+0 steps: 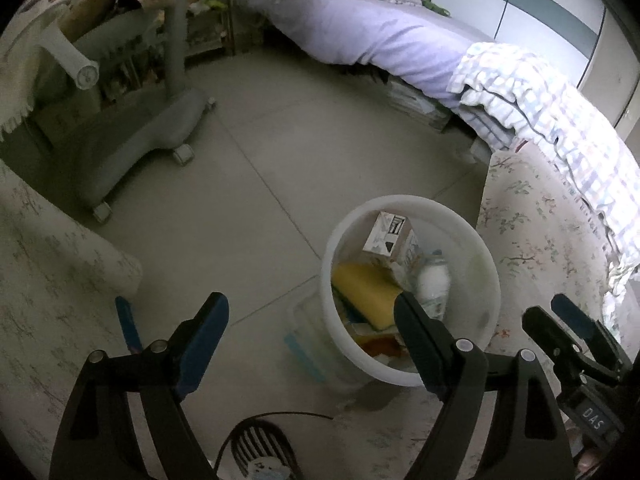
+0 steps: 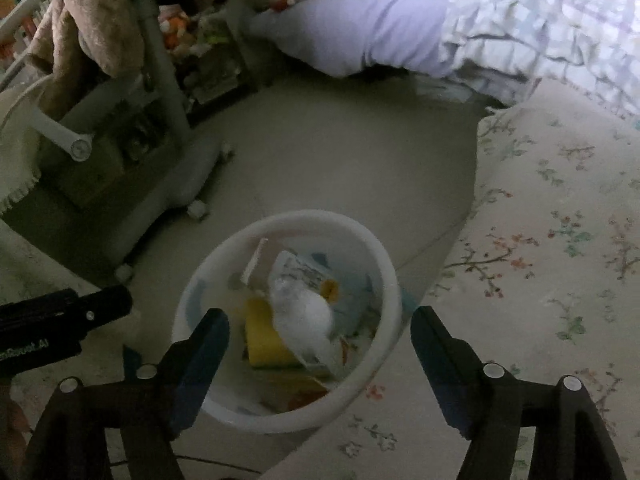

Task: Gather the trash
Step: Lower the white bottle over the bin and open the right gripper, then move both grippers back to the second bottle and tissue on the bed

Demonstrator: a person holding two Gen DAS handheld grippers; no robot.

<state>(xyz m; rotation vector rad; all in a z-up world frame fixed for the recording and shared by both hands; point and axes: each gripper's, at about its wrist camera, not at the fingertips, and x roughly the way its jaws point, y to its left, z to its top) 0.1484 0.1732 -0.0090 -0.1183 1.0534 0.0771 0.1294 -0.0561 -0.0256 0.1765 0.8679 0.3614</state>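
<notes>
A white bin stands on the tiled floor, at the edge of a floral mat. Its far rim faces the bed.

Bin contents:
- a carton against the far wall, tilted;
- a yellow sponge toward the near-left wall;
- a clear bottle with white content, just beside the sponge;
- further wrappers at the bottom, too unclear to identify.

In the right wrist view the bottle appears blurred, within the bin's opening, below the rim. No finger touches it.

Left gripper: released, jaws wide apart, nothing between the pads. It points down at the floor on the near-left side of the bin; its right finger overlaps the bin's near rim in the picture.

Right gripper: released, jaws wide apart over the bin's opening, nothing gripped. It also shows at the right edge of the left wrist view.

A flat clear container lies on the floor, against the bin's near-left wall. A grey wheeled chair base stands well apart, toward the far-left of the floor.
</notes>
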